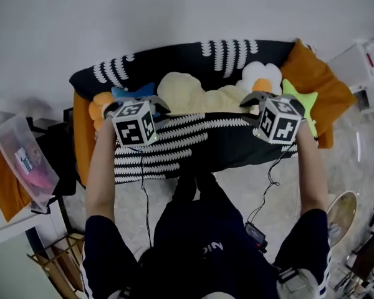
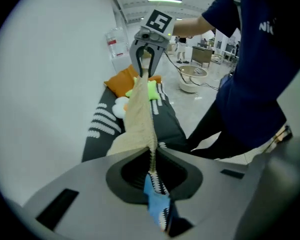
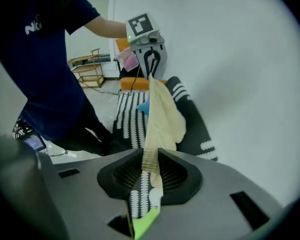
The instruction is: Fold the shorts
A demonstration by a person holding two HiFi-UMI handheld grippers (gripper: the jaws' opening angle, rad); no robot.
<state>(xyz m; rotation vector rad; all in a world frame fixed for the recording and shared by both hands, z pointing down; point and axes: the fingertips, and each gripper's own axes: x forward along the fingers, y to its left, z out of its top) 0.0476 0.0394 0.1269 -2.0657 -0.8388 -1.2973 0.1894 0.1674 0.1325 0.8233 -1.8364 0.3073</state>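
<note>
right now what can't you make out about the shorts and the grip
- Head view: marker cubes hide where the left gripper and right gripper pinch the shorts.
- Head view: the shorts cover most of the orange surface beneath.
- Gripper views: shorts seen edge-on; legs and hem unreadable.

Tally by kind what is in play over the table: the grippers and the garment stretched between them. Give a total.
Shorts: 1
Grippers: 2, left gripper and right gripper, each shut on the shorts
Total: 3
</note>
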